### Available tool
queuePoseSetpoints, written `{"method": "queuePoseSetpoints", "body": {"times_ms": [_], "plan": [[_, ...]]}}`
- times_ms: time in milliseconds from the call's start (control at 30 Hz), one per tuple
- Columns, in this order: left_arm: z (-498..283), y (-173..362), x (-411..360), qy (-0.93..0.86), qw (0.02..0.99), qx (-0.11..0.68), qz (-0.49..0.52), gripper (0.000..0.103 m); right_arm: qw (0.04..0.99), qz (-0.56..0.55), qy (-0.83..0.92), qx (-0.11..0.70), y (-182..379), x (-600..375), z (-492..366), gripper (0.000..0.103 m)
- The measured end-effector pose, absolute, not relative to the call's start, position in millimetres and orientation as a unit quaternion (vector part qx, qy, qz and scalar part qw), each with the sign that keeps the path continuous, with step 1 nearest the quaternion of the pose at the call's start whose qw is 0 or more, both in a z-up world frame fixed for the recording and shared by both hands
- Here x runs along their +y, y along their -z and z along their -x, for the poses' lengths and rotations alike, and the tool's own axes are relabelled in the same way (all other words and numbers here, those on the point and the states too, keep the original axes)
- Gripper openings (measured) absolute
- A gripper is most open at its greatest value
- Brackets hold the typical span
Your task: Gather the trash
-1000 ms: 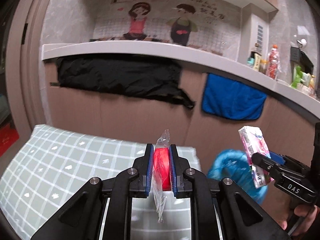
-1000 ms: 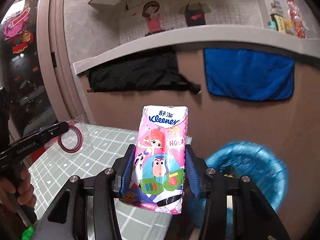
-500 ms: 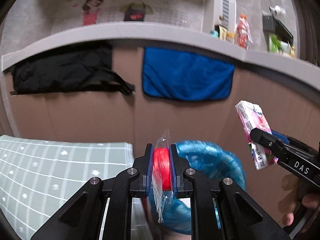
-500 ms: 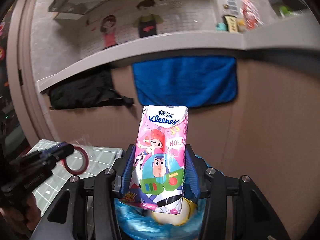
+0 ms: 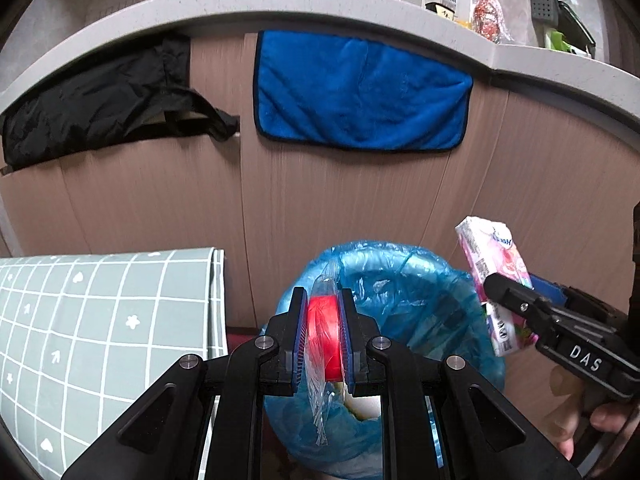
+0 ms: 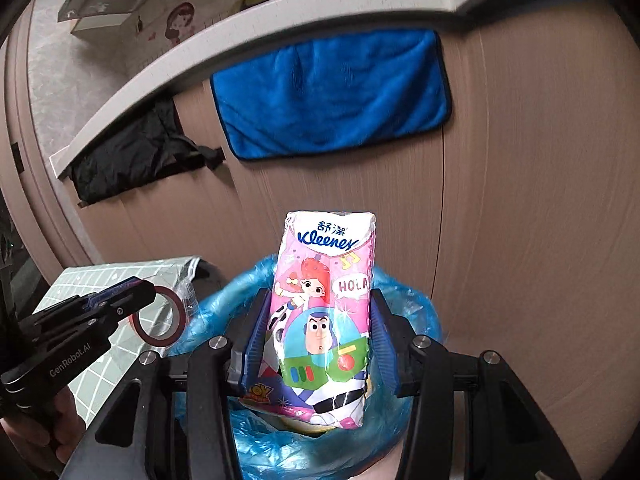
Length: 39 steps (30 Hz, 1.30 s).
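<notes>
Both grippers hang over the blue-lined bin (image 5: 384,304): the left gripper (image 5: 323,320) clamps a red tape roll (image 5: 325,336) in clear wrap, the right gripper (image 6: 318,328) squeezes a tissue pack (image 6: 324,308). Best to centre each above the opening before letting go, tape first, clear of the near rim.

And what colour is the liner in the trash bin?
Translucent blue liner, best seen in the left wrist view.

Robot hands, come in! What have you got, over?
Left gripper shut on red tape roll. Right gripper shut on tissue pack. Both over blue-lined bin. Nothing blocking.
</notes>
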<state>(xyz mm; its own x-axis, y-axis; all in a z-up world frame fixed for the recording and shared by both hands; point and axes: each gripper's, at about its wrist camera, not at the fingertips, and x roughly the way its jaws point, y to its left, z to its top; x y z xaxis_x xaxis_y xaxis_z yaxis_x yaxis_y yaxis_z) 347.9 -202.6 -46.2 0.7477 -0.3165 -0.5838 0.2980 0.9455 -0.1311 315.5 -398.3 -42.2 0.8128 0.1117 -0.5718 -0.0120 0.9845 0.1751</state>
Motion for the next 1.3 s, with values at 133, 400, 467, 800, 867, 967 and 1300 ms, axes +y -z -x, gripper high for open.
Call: {"method": "queuePoseSetpoints", "body": {"times_ms": [133, 400, 467, 800, 867, 967, 1300], "plan": [[-354, 53, -204, 0.165, 0.932, 0.323, 0.016, 0.016, 0.944, -0.087, -0.036, 0.315, 55, -400, -324, 0.044], [-367, 60, -205, 0.184, 0.920, 0.343, 0.043, 0.023, 0.938, -0.080, -0.043, 0.334, 69, -395, -333, 0.049], [-366, 58, -204, 0.181, 0.923, 0.338, 0.043, 0.024, 0.939, -0.081, -0.045, 0.331, 70, -395, -331, 0.051], [-344, 39, -177, 0.183, 0.925, 0.327, 0.067, 0.043, 0.943, -0.096, -0.041, 0.317, 54, -397, -310, 0.053], [-333, 35, -171, 0.185, 0.924, 0.327, 0.064, 0.054, 0.945, -0.084, -0.034, 0.314, 49, -392, -300, 0.053], [-305, 25, -158, 0.180, 0.929, 0.317, 0.059, 0.054, 0.947, -0.080, -0.034, 0.309, 41, -383, -279, 0.053], [-186, -10, -107, 0.141, 0.948, 0.287, 0.003, 0.054, 0.952, -0.045, -0.067, 0.296, 9, -316, -181, 0.053]]}}
